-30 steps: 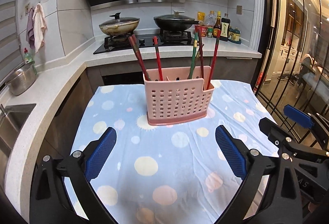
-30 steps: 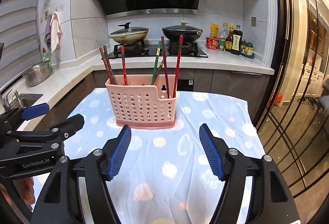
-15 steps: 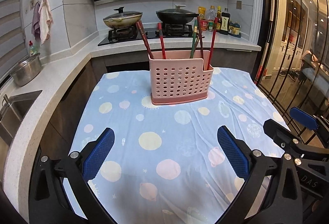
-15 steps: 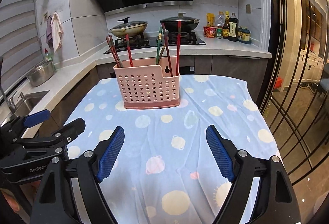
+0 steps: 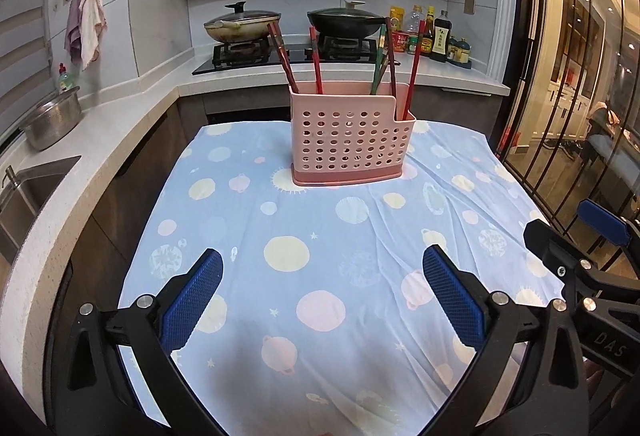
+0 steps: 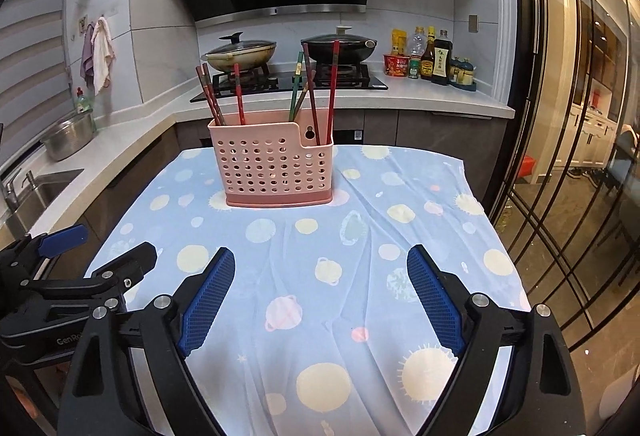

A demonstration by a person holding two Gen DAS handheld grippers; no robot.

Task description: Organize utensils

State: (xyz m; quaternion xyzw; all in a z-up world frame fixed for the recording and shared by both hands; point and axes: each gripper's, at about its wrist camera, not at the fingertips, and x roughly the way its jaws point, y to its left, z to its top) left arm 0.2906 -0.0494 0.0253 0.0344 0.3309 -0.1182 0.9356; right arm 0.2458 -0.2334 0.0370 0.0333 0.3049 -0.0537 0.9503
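Observation:
A pink perforated utensil holder (image 5: 350, 140) stands upright near the far end of the table; it also shows in the right wrist view (image 6: 274, 164). Several red, brown and green chopsticks (image 5: 316, 62) (image 6: 310, 88) stand in it, some in the left compartment, some in the right. My left gripper (image 5: 322, 276) is open and empty above the near half of the table. My right gripper (image 6: 320, 276) is open and empty too, beside the left one, whose body shows in the right wrist view (image 6: 80, 276). The right gripper's body shows in the left wrist view (image 5: 580, 264).
The table carries a blue cloth (image 5: 320, 236) with pastel planets. Behind it a counter holds a hob with two lidded pans (image 5: 240, 24), sauce bottles (image 5: 436, 36), a steel bowl (image 5: 52, 120) and a sink (image 5: 24, 192). A glass partition (image 6: 580, 116) stands at the right.
Both grippers have drawn back from the holder toward the near end of the table. The holder now looks smaller and farther. Both stayed open.

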